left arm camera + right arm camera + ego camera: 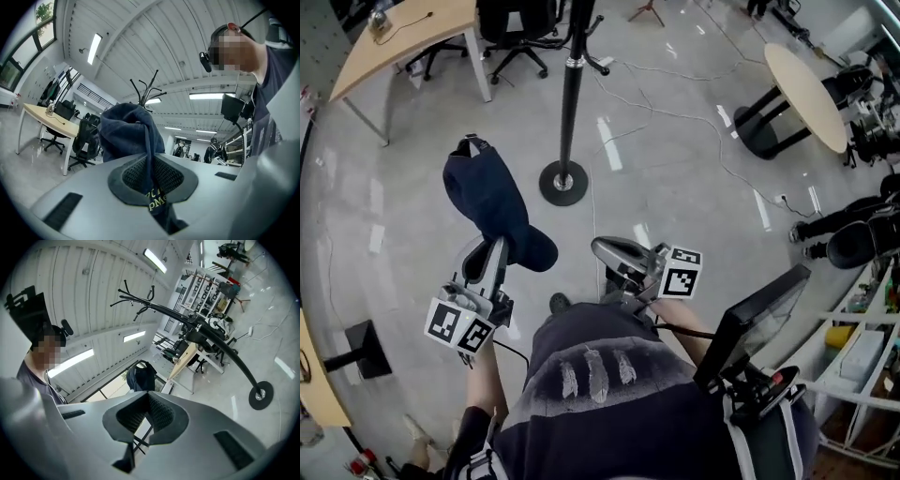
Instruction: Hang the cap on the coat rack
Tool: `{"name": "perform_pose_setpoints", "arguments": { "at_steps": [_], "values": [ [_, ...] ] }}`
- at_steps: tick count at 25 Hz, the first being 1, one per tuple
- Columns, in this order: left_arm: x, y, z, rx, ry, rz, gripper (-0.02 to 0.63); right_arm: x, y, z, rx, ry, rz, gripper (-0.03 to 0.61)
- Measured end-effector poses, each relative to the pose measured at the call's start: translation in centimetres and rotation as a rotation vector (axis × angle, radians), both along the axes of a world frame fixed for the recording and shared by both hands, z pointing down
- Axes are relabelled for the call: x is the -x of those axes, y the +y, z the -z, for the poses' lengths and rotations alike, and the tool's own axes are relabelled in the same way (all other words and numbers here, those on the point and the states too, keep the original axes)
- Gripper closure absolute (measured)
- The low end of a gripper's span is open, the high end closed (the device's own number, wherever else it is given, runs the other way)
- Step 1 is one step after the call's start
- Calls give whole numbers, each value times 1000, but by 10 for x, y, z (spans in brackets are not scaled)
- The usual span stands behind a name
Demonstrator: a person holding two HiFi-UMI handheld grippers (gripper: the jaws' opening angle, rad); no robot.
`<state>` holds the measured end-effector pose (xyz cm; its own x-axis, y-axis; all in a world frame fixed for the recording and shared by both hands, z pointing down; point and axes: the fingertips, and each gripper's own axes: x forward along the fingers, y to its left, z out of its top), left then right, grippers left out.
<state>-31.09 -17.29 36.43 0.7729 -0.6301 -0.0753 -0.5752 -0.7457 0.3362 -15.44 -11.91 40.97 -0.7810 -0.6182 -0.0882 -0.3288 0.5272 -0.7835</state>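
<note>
Now L gripper pinches cap, R gripper closed.

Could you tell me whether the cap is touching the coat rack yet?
Apart. The head view shows bare floor between the cap, held in the left gripper, and the rack.

Desk: wooden, pale legs. Office chair: black, just beside desk. Round table: well apart from desk. Shelving: farthest from desk.
</note>
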Motion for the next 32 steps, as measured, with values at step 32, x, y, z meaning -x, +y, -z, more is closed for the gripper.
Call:
{"name": "perform_pose_setpoints", "arguments": {
  "at_steps": [32],
  "values": [
    [-205, -84, 8, 10, -226, 196, 575, -207, -88, -1, -59, -93, 214, 575]
  ]
}}
